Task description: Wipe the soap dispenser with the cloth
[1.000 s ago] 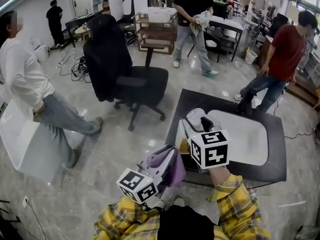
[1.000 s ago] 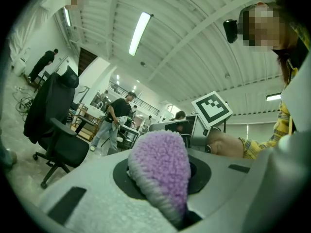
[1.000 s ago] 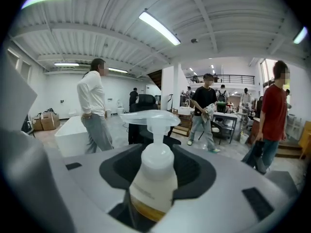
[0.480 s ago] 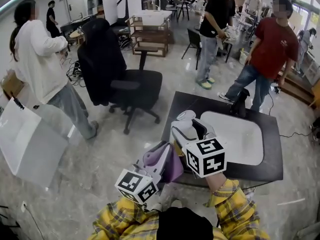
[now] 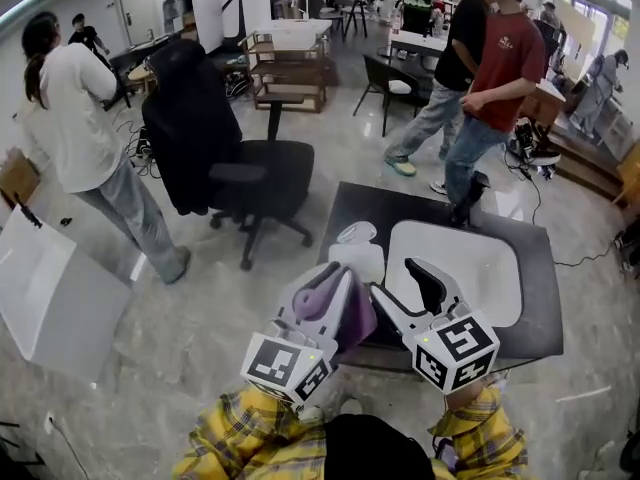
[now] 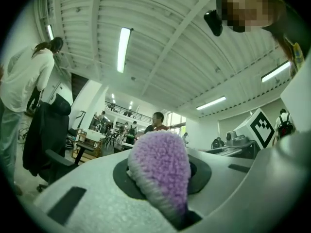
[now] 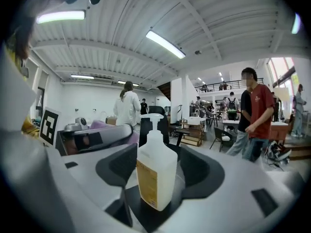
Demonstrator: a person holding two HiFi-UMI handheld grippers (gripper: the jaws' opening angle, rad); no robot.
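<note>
Tools, two: left tool pinches one purple cloth; right tool (jaws just opening, spread, empty) faces one soap dispenser.

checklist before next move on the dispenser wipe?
1. Left gripper clamps cloth: ok.
2. Soap dispenser upright on table: ok.
3. Right gripper steadying dispenser: not ok; jaws have just been opening, dispenser in the gap, pads off it.
4. Cloth touching dispenser: not ok, apart.
5. Bystanders clear: not ok, person in red shirt at table's far edge.
</note>
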